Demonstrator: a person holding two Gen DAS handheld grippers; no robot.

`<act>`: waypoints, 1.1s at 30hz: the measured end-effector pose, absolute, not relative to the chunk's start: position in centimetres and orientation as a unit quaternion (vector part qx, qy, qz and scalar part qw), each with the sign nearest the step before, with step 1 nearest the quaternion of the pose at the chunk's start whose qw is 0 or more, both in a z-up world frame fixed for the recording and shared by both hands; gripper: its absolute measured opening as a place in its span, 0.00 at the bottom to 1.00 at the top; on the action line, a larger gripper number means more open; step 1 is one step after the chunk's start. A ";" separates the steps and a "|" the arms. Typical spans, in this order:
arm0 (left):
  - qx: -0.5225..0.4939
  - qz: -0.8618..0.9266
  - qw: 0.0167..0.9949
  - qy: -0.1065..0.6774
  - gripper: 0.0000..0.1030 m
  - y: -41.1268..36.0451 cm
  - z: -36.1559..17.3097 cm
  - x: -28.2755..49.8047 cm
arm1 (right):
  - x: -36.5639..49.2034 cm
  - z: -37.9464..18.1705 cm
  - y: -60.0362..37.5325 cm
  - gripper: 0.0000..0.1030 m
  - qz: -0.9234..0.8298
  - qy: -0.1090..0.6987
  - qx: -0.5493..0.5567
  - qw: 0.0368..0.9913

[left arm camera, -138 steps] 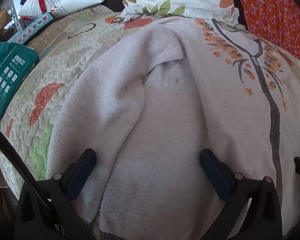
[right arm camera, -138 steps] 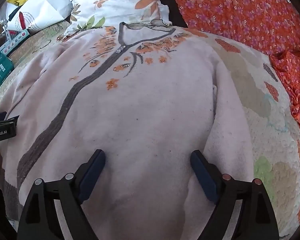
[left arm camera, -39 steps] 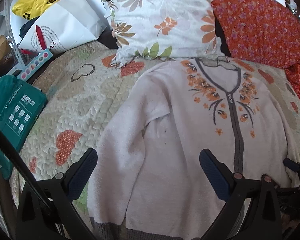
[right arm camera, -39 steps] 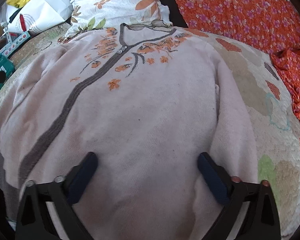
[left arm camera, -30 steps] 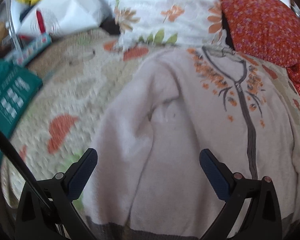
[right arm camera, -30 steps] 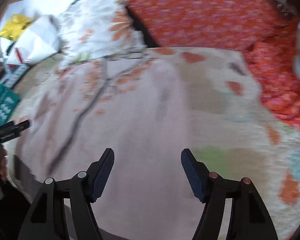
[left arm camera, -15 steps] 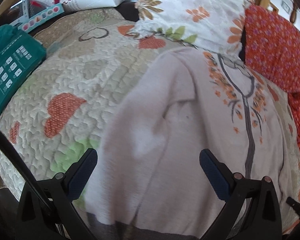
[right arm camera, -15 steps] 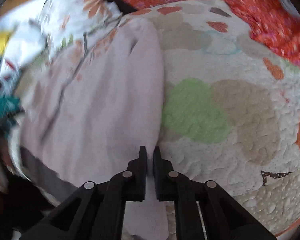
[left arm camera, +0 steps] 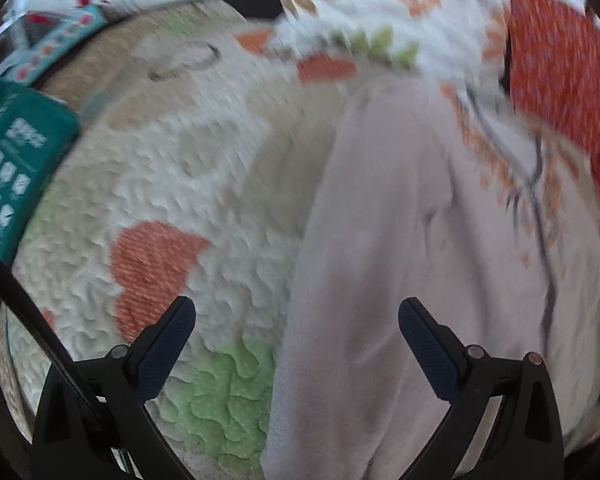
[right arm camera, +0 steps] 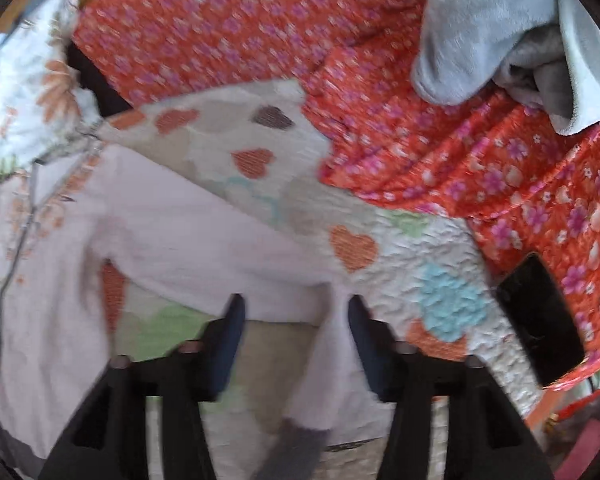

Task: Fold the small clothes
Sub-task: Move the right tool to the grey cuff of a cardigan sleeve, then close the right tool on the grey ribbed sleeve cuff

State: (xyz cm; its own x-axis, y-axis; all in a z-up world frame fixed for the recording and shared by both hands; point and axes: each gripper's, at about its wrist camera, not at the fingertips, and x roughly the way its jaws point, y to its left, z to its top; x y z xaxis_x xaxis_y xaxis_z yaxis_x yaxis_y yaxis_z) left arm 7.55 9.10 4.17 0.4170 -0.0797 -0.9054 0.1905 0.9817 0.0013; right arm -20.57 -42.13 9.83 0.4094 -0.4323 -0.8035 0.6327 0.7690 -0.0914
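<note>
The pale pink cardigan (left arm camera: 400, 240) lay flat on the quilted bed cover (left arm camera: 204, 184), its zip front up and its collar toward the floral pillow (left arm camera: 380, 12).

Your left gripper (left arm camera: 296, 332) stood wide, though its jaws were closing a little, with the edge of the left sleeve (left arm camera: 340, 360) below them and nothing pinched.

Your right gripper (right arm camera: 296, 324) was about half open and its jaws were opening. The right sleeve (right arm camera: 220, 256) was stretched out sideways from the body, and its end hung down between the fingers (right arm camera: 364, 332). I could not tell if a pad was touching it, because the view was blurred.

I think the step was to spread the sleeves before the fold. To do it well, you needed to let the cuff (right arm camera: 296, 452) drop fully before you moved away, so the sleeve was not dragged back. You needed also to lay it straight, without a twist. The black phone (right arm camera: 540, 320) near the orange floral blanket (right arm camera: 420, 100) was apart from the sleeve, but you had to keep the cloth off it.
</note>
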 end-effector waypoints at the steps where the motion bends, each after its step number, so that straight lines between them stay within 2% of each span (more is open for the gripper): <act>1: 0.063 -0.075 0.833 0.544 0.80 9.0 3.4 7.6 | -20.3 9.7 -41.0 0.58 -0.305 0.436 0.114 0.839; 2: 0.066 -0.067 0.825 0.558 0.59 9.1 2.9 7.7 | -19.9 9.3 -40.7 0.58 -0.298 0.436 0.114 0.842; 3: 0.057 -0.065 0.816 0.571 0.49 9.3 2.5 7.9 | -19.6 8.9 -39.9 0.58 -0.291 0.436 0.111 0.845; 4: 0.033 -0.068 0.814 0.577 0.47 9.8 2.4 8.0 | -19.2 8.5 -38.8 0.58 -0.281 0.435 0.107 0.849; 5: 0.014 -0.066 0.816 0.573 0.39 10.3 2.6 8.0 | -19.0 8.2 -38.4 0.58 -0.276 0.435 0.105 0.851; 6: 0.006 -0.067 0.817 0.572 0.18 10.6 2.7 7.9 | -18.6 7.8 -37.7 0.58 -0.267 0.436 0.102 0.853; 7: -0.002 -0.074 0.816 0.573 0.09 10.8 2.9 7.8 | -18.0 7.3 -36.8 0.58 -0.255 0.440 0.099 0.855; 8: -0.011 -0.074 0.819 0.569 0.08 11.1 3.4 7.8 | -17.7 7.0 -36.3 0.58 -0.251 0.441 0.095 0.857; 14: 0.009 0.093 0.887 0.453 0.08 15.5 9.0 9.0 | -16.5 5.5 -33.1 0.58 -0.223 0.438 0.060 0.869; 16: 0.026 0.178 0.889 0.421 0.15 17.6 9.9 10.0 | -16.1 5.1 -31.9 0.58 -0.213 0.442 0.046 0.870; 18: 0.018 0.218 0.880 0.422 0.37 20.0 10.0 10.8 | -15.7 5.1 -31.1 0.58 -0.205 0.445 0.043 0.871; 19: 0.003 0.218 0.878 0.426 0.40 21.0 10.1 11.1 | -15.3 5.3 -30.6 0.58 -0.197 0.446 0.045 0.872; 25: -0.108 0.196 0.866 0.448 0.43 24.7 10.0 9.7 | -10.3 6.5 -23.8 0.58 -0.092 0.453 0.034 0.886; 29: -0.130 0.187 0.875 0.427 0.62 25.7 11.0 8.5 | -5.3 6.7 -13.1 0.58 0.049 0.460 -0.014 0.886; 33: -0.165 0.191 0.877 0.409 0.65 27.9 11.6 7.9 | -3.1 6.6 -2.4 0.58 0.166 0.444 -0.069 0.878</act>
